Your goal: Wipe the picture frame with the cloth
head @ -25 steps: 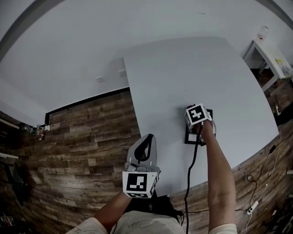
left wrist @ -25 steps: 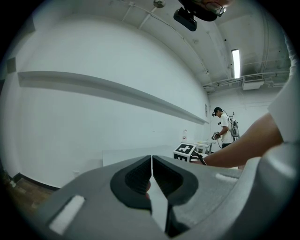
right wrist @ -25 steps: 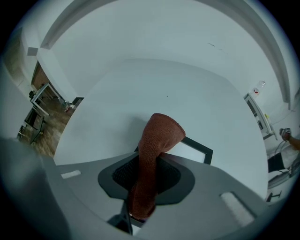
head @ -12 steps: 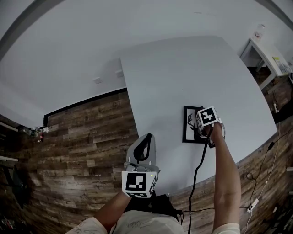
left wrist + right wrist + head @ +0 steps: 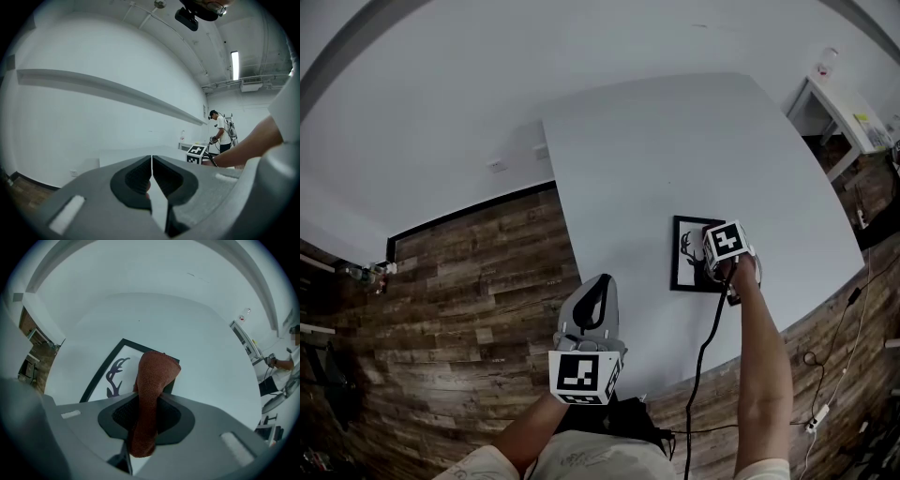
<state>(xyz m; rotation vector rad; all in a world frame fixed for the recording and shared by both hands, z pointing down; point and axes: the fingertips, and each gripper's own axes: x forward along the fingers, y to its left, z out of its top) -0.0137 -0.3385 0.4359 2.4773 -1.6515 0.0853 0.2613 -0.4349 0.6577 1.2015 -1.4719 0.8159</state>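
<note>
Right gripper [image 5: 149,414] clamps the cloth [image 5: 157,376], whose end sits over the frame [image 5: 100,377] lying flat on the table [image 5: 675,159]. Left gripper [image 5: 152,176] hangs beside the table edge, jaws together, empty.

The cloth [image 5: 154,385] between the fingers [image 5: 79,427] is a coarse, nubby knit. Fingers are matt grey plastic with ribbed dark pads [image 5: 123,416]. Just past them: matt black picture frame [image 5: 97,377], smooth matt white counter [image 5: 197,329].
</note>
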